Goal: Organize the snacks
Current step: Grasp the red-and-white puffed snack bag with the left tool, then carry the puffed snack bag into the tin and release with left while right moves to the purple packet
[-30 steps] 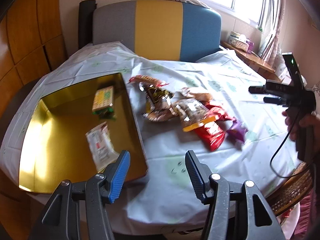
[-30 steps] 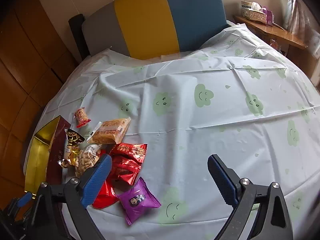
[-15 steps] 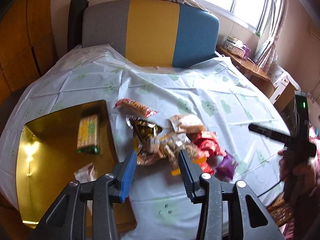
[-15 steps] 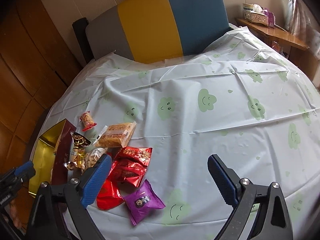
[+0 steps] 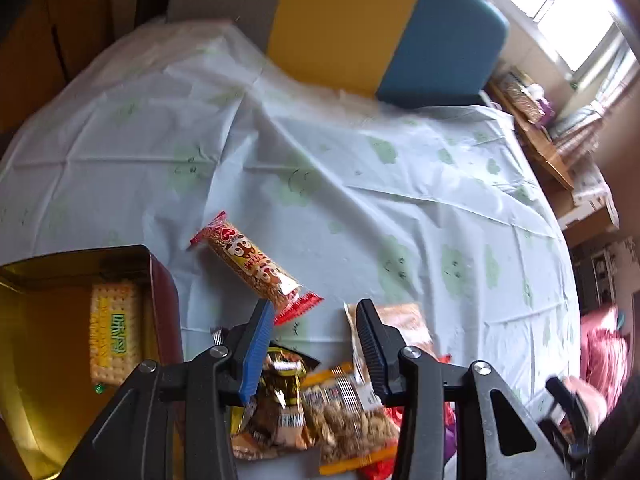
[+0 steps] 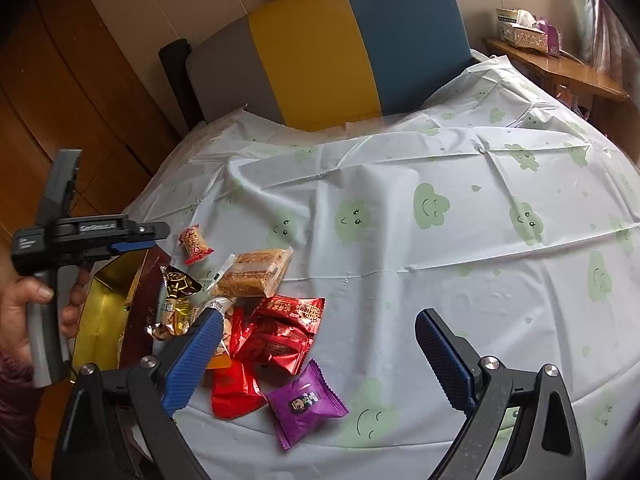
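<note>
Several snack packets lie in a heap on the tablecloth: a red-ended cereal bar (image 5: 248, 264), a gold-brown packet (image 5: 280, 392), a peanut packet (image 5: 344, 412), an orange cake packet (image 6: 256, 272), red packets (image 6: 280, 332) and a purple packet (image 6: 306, 402). Left of the heap stands a gold tin (image 5: 40, 360) with a yellow cracker pack (image 5: 114, 336) in it. My left gripper (image 5: 314, 312) hovers over the heap's left part, pointing steeply down, jaws partly apart and nothing between them. My right gripper (image 6: 320, 322) stands wide open above the heap's near side, holding nothing.
The round table's cloud-print cloth (image 6: 440, 240) stretches bare to the right and back. A grey, yellow and blue chair back (image 6: 340, 48) stands behind the table. A wooden shelf with a tissue box (image 6: 520, 32) is at the far right. A hand (image 6: 24, 312) holds the left gripper.
My left gripper has swung right, from over the gold tin to over the snack heap, and its jaws have narrowed. The right gripper has hardly moved.
</note>
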`<state>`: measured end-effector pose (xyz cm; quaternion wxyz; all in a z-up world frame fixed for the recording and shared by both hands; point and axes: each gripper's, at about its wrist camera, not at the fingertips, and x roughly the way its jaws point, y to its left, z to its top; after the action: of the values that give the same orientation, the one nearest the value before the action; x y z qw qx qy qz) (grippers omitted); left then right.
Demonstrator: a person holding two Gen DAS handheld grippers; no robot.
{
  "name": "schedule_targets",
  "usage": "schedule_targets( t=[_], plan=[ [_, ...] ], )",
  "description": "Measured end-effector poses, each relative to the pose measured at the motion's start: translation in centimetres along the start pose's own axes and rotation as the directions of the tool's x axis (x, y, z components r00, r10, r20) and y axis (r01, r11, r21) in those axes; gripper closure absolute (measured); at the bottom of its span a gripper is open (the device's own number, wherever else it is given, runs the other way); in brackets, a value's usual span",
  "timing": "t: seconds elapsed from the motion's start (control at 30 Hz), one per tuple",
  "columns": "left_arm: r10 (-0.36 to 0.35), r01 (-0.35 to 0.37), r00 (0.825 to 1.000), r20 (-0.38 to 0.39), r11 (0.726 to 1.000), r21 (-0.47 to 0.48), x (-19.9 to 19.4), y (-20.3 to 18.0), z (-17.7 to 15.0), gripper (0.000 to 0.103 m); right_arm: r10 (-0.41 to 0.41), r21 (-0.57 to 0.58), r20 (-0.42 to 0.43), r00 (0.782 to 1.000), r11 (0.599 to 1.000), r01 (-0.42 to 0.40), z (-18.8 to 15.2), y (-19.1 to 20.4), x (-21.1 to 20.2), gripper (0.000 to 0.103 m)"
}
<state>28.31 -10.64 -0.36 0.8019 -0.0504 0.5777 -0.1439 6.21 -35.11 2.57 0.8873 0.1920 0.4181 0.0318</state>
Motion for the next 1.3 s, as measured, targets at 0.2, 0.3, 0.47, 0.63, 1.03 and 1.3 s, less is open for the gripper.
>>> schedule_targets(
  t=[0.2,0.3,0.47,0.63,1.03,1.3],
  plan=[
    [0.075,-0.078,0.996,-0.054,0.996,-0.051,3.2,0.4,1.9,0.06,0.037,0.031,0.018,0.999,0.999,-0.037,0.3,-0.5,-0.7,0.005],
    [0.128,-0.132,0.989,-0.074,0.99,-0.052,4.1,0.0,2.2,0.059,0.049,0.045,0.018,0.999,0.998,-0.05,0.4,-0.6,-0.8,0.005],
    [0.182,-0.192,0.977,-0.113,0.977,-0.094,5.4,0.6,2.4,0.059,0.066,0.055,0.022,0.998,0.996,-0.067,0.4,-0.8,-1.0,0.005],
    [0.194,-0.206,0.974,-0.119,0.973,-0.101,6.3,0.4,2.7,0.056,0.077,0.056,0.025,0.997,0.995,-0.078,0.4,-0.8,-1.2,0.005],
    [0.21,-0.217,0.973,-0.099,0.974,-0.064,7.9,0.6,2.6,0.059,0.067,0.057,0.033,0.997,0.996,-0.069,0.5,-0.9,-1.3,0.005],
    [0.209,-0.209,0.978,0.009,0.973,0.1,5.9,-2.3,0.5,0.068,0.038,0.071,0.024,0.999,0.997,-0.04,0.6,-1.5,-1.0,0.005]
  ],
)
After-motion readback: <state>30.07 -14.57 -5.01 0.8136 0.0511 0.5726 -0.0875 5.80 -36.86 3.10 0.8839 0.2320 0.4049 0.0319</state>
